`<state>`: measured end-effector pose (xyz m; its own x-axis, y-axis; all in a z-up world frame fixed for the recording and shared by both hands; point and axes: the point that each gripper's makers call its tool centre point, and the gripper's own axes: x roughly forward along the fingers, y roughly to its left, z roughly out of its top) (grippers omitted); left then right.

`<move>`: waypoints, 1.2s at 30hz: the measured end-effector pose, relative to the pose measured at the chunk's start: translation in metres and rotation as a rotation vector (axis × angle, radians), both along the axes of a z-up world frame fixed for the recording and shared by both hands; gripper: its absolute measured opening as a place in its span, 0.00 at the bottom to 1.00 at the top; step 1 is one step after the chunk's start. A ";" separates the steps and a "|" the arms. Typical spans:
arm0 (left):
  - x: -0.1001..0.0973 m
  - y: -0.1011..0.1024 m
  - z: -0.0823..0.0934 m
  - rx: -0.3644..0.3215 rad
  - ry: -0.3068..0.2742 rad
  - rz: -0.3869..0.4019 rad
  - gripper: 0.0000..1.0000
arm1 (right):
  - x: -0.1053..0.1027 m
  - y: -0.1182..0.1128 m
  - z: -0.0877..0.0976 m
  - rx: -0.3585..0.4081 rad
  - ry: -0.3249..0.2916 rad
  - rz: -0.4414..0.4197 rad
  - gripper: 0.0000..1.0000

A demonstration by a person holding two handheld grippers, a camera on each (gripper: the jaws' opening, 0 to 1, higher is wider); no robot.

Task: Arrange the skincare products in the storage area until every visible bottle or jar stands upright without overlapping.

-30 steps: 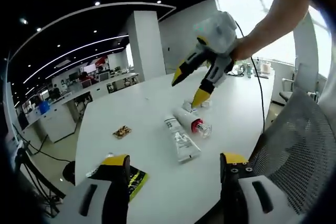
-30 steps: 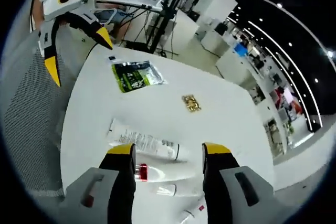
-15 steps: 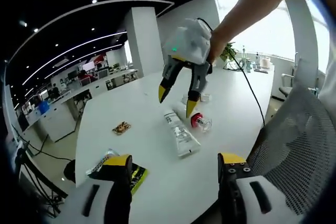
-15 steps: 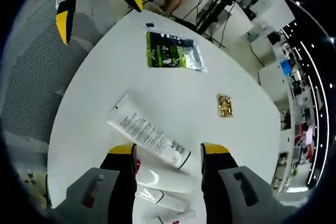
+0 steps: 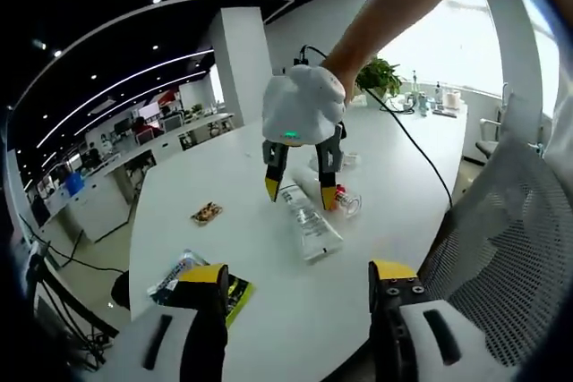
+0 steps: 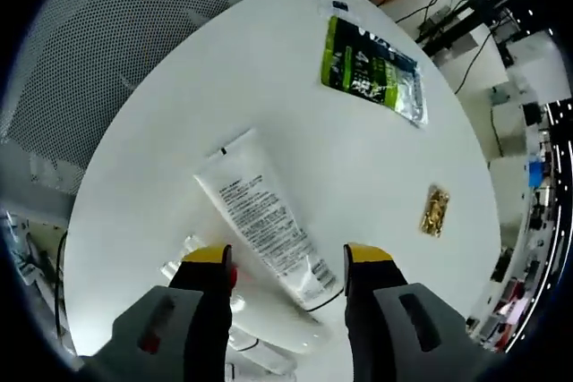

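Note:
A long white tube [image 6: 267,225] lies flat on the white table [image 6: 286,123], with its cap end between my right gripper's [image 6: 286,258] open jaws. A clear bottle with a red cap [image 6: 230,277] lies on its side at the left jaw, and another white tube [image 6: 269,355] lies below it. In the left gripper view my right gripper [image 5: 300,192] hangs point-down over the tube [image 5: 309,224] and the red-capped bottle [image 5: 341,204]. Small pale products [image 5: 346,160] lie behind them. My left gripper [image 5: 297,275] is open and held back over the table's near edge.
A green packet [image 6: 370,67] and a small gold packet [image 6: 434,210] lie farther along the table; they are the green packet [image 5: 201,279] and gold packet [image 5: 207,214] in the left gripper view. A grey mesh chair [image 5: 519,221] stands at the table's edge. A cable [image 5: 421,145] crosses the far side.
My right gripper has swung down from high over the table and now points straight down at the white tube, closer to it. The left gripper has barely moved.

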<state>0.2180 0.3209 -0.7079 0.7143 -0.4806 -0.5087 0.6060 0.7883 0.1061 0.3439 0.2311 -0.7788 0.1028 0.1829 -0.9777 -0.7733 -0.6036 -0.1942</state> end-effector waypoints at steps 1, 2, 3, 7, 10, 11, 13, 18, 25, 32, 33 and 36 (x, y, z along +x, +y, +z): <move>0.000 0.000 0.000 0.001 0.001 -0.001 0.66 | 0.000 0.001 -0.001 -0.007 0.005 0.001 0.47; 0.000 0.000 -0.001 0.004 0.002 -0.002 0.65 | -0.001 0.001 -0.002 -0.015 0.011 0.007 0.47; -0.001 0.000 -0.002 0.007 0.006 -0.003 0.65 | 0.000 0.002 -0.005 -0.032 0.013 0.026 0.47; -0.002 0.000 -0.004 0.016 0.011 -0.006 0.63 | -0.003 0.003 -0.014 -0.072 0.039 0.045 0.46; -0.002 0.000 -0.005 0.018 0.012 -0.008 0.63 | -0.005 0.002 -0.023 -0.113 0.041 0.099 0.46; -0.002 0.000 -0.004 0.018 0.011 -0.008 0.62 | -0.006 0.002 -0.025 -0.121 0.043 0.111 0.45; -0.002 0.000 -0.005 0.020 0.012 -0.009 0.62 | -0.008 0.002 -0.029 -0.139 0.050 0.143 0.45; -0.003 0.001 -0.005 0.024 0.014 -0.011 0.61 | -0.009 0.004 -0.030 -0.163 0.073 0.188 0.47; -0.004 0.001 -0.008 0.032 0.022 -0.016 0.60 | -0.008 0.005 -0.032 -0.179 0.120 0.209 0.48; -0.004 0.001 -0.011 0.043 0.029 -0.019 0.59 | -0.009 0.006 -0.031 -0.152 0.145 0.212 0.48; -0.004 0.001 -0.012 0.045 0.032 -0.020 0.59 | -0.009 0.006 -0.031 -0.152 0.146 0.213 0.48; -0.004 0.001 -0.013 0.049 0.033 -0.022 0.59 | -0.008 0.006 -0.030 -0.135 0.158 0.206 0.46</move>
<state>0.2137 0.3222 -0.7208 0.6863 -0.4702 -0.5549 0.6271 0.7691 0.1238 0.3356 0.2369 -0.8088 -0.0783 0.0508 -0.9956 -0.6462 -0.7631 0.0119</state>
